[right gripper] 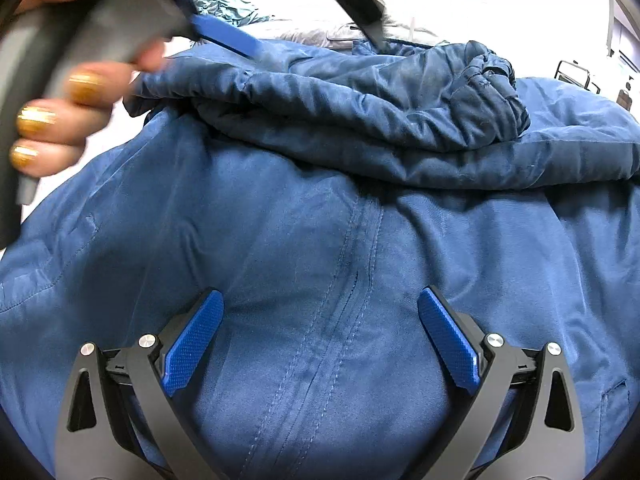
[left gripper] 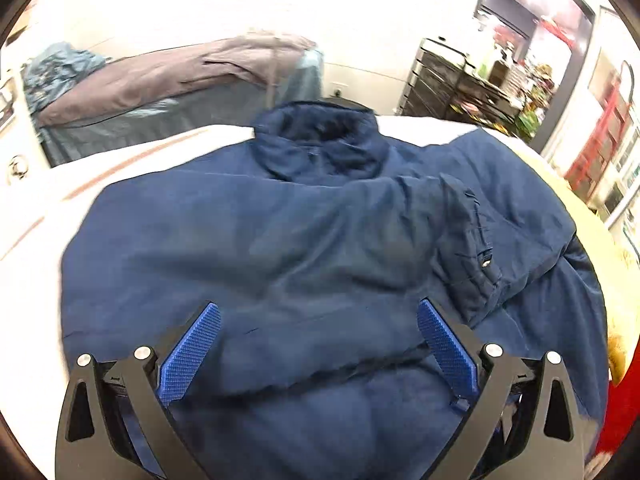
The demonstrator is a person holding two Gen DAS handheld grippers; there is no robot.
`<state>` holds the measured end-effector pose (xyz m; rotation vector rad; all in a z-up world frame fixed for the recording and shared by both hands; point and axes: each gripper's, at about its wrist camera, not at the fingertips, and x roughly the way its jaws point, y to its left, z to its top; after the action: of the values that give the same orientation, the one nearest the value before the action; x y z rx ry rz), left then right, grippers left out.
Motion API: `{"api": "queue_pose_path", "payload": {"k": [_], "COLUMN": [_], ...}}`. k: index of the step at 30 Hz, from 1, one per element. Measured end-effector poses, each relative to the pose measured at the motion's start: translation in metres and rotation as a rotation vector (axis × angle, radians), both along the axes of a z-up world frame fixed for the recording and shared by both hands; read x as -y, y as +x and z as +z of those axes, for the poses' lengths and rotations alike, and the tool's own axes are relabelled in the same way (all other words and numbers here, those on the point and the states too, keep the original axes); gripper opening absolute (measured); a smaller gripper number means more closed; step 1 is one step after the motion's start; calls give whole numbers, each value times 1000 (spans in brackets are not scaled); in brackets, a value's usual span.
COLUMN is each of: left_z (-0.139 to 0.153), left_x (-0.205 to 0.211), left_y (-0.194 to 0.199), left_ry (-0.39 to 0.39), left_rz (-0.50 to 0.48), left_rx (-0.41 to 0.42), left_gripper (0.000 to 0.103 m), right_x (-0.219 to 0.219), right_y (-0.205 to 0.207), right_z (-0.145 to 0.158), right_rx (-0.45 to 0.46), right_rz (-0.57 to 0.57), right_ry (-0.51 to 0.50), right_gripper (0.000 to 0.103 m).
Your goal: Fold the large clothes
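A white table (left gripper: 132, 160) fills the left wrist view. Behind it at far left, a crumpled teal cloth (left gripper: 56, 70) lies beside a grey-mauve garment (left gripper: 192, 68) draped over a teal-covered surface. Further right stand black drawer units (left gripper: 436, 80), cluttered shelves (left gripper: 516, 92) and a red frame (left gripper: 600, 132) by the wall.

A navy blue jacket (left gripper: 304, 248) lies spread on the table, collar (left gripper: 320, 136) at the far edge. One sleeve (left gripper: 464, 240) is folded across its body, cuff ending right of centre. The left gripper (left gripper: 318, 312) hovers over the near hem, released, blue pads wide apart.

In the right wrist view, a hand with gold-painted nails (right gripper: 60, 108) grips a handle at upper left. The jacket's centre seam (right gripper: 344, 280) runs up the middle, with the folded sleeve bunched across the top. The right gripper (right gripper: 320, 300) is likewise released, straddling the seam.
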<state>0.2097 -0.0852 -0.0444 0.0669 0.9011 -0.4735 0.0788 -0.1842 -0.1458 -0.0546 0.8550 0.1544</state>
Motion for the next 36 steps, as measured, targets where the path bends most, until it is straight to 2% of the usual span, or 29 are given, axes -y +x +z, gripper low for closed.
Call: {"api": "queue_pose_path", "payload": {"k": [7, 11, 14, 17, 21, 25, 28, 31, 33, 36], "left_z": [1, -4, -13, -27, -53, -80, -84, -84, -85, -87], "left_x": [-70, -108, -133, -162, -193, -194, -187, -176, -166, -153], "left_y": [-34, -65, -82, -97, -114, -131, -145, -154, -160, -170], "left_ry": [13, 84, 122, 91, -2, -52, -65, -116, -140, -97], "left_rz": [67, 87, 116, 166, 229, 198, 171, 108, 68, 31], "left_rx": [-4, 20, 1, -54, -158, -243, -228, -255, -276, -262], "left_gripper": [97, 97, 97, 97, 97, 96, 96, 96, 96, 96], "right_x": [-2, -3, -4, -5, -5, -6, -5, 4, 20, 63], "right_y": [0, 0, 0, 0, 1, 2, -3, -22, -39, -69], "right_z": [1, 2, 2, 3, 3, 4, 10, 20, 29, 48], "right_rx": [-1, -3, -5, -9, -14, -26, -50, -45, -30, -22], "right_rz": [-1, -2, -3, -4, -4, -5, 8, 28, 14, -64], "right_ry": [-5, -9, -12, -13, -14, -23, -35, -16, 11, 76], "right_gripper": [97, 97, 97, 97, 97, 97, 97, 96, 96, 96]}}
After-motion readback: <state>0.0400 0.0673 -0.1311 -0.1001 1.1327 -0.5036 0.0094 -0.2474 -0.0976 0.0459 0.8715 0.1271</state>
